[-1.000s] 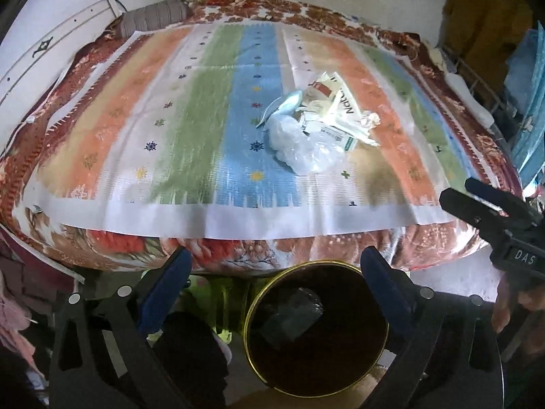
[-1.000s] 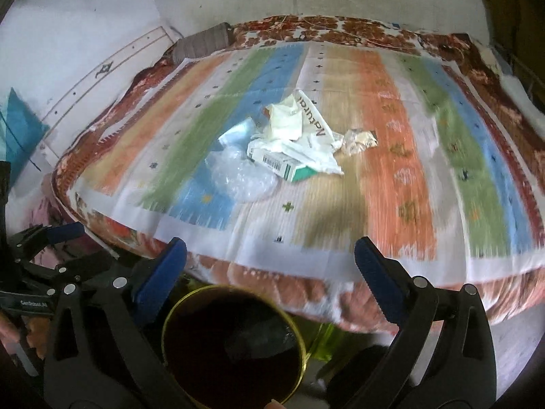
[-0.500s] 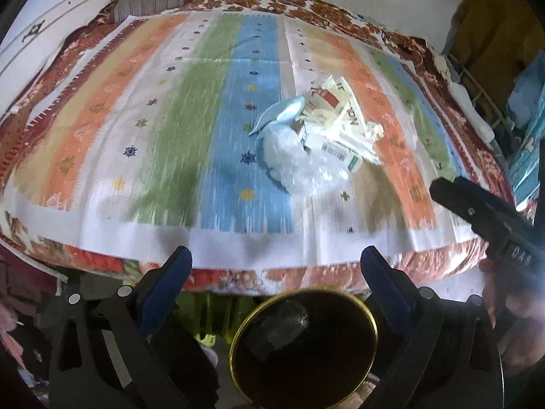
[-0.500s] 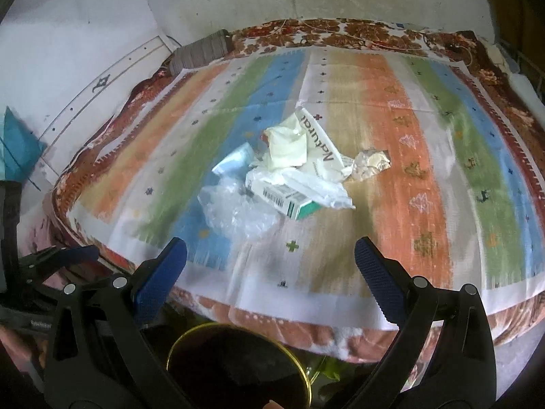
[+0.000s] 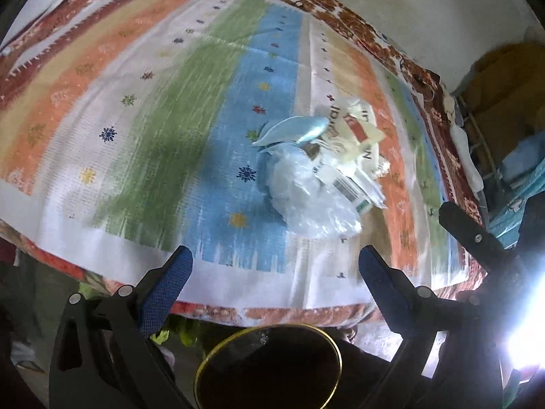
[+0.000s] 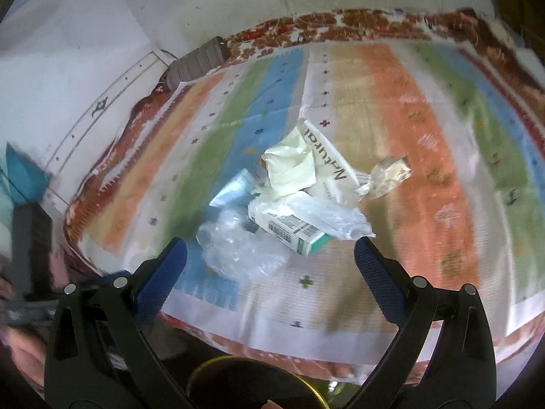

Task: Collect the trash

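The left tongs (image 5: pixel 274 269) are seen spread wide, nothing held between the blue pads (image 5: pixel 167 281); they are held above the near edge of a bed, apart from the rubbish; the right tongs (image 6: pixel 270 262) are likewise spread wide and empty, their pads just short of the pile. A round bin with a yellow rim (image 5: pixel 335 347) is noted directly below both tongs, beside the bed edge; its inside is too dark to be made out. The rubbish is found heaped near the middle of a striped cloth (image 6: pixel 425 177) spread over the bed: a crumpled clear plastic bag (image 6: pixel 238 252) lies nearest; a small white and green carton with a barcode (image 6: pixel 293 233) is touching it; a thin plastic film (image 6: pixel 327 216) is draped over the carton; a pale yellow wrapper (image 6: pixel 289 168), a printed white packet (image 6: pixel 328 156) and a light blue wrapper (image 6: pixel 233 191) are piled just behind; a scrap of crinkled clear wrapper (image 6: pixel 388 173) lies just to the right of the pile. A grey bolster (image 6: pixel 197 63) is recorded at the far corner of the bed, against the wall.
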